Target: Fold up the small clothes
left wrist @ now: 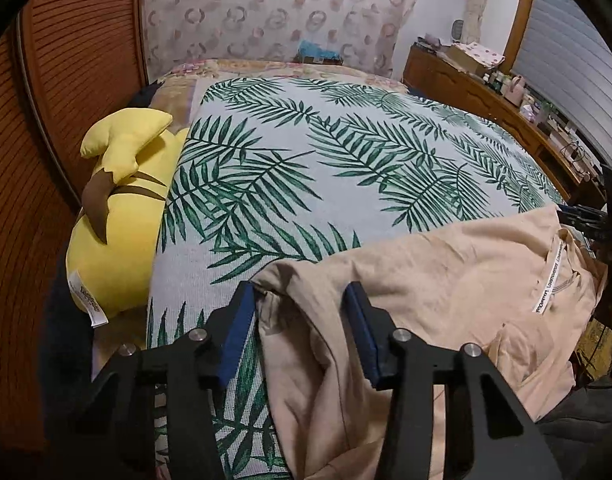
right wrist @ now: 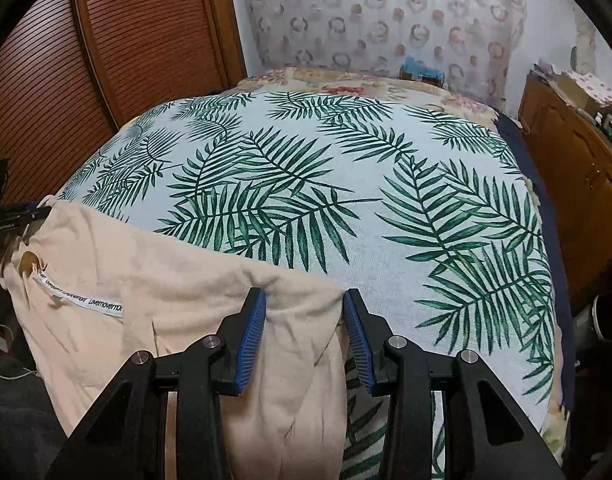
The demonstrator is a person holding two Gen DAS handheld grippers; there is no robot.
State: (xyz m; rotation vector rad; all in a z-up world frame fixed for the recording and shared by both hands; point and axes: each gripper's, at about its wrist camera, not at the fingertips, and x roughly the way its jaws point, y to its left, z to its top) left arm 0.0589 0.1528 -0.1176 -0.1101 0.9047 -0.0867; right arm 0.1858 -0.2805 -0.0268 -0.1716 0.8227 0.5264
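Palm-leaf bedding [left wrist: 290, 168] covers the bed, and a beige garment [left wrist: 445, 280] is draped over its near edge, its long axis running side to side between the two tools, with the far hem lying on the print and the rest hanging toward the viewer. A white woven label [left wrist: 547, 280] marks the middle of the garment, well toward the right-hand side of the left wrist view. The left gripper [left wrist: 302, 300] is seen half open, its blue pads straddling a raised fold at the garment's left corner; cloth lies between the jaws, but no clamping is visible. The right gripper [right wrist: 304, 304] is likewise partly open over the opposite corner, with fabric bunched between the jaws and just against the pads [right wrist: 253, 336], though a firm hold cannot be confirmed. Each corner is judged nearest to its own tool, so a paired pinch is probably called for next. A yellow plush toy [left wrist: 118, 216] sits apart at the left.
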